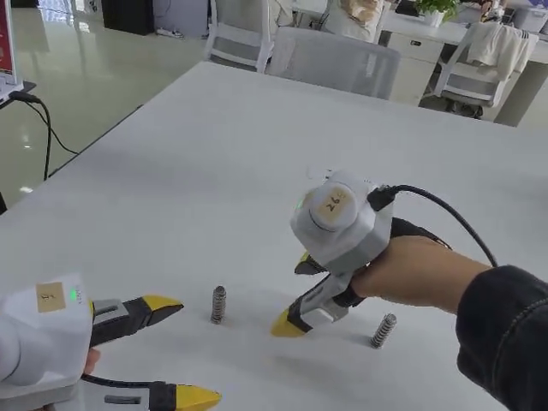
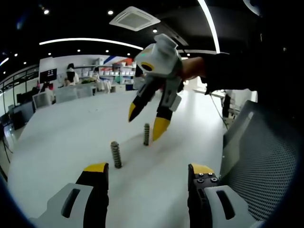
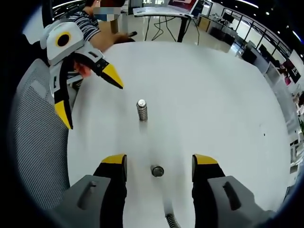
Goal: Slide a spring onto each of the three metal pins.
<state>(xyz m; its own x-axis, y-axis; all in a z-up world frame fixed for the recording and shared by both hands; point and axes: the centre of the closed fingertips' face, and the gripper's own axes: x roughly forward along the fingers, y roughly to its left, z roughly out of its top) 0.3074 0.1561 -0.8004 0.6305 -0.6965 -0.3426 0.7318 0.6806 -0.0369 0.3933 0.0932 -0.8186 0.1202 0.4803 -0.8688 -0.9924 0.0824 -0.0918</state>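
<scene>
right tool (image 1: 295,293) pitched down | left tool (image 1: 181,351) level | both jaws apart

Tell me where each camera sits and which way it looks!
Head view: on the person's head, looking down at the table, left hand-held gripper, right hand-held gripper and its hand.
Left gripper view: on the left hand-held gripper, looking along its open jaws at a spring.
Right gripper view: on the right hand-held gripper, looking down between its open jaws at a pin.
Shared: each gripper view shows the other hand-held gripper.
</scene>
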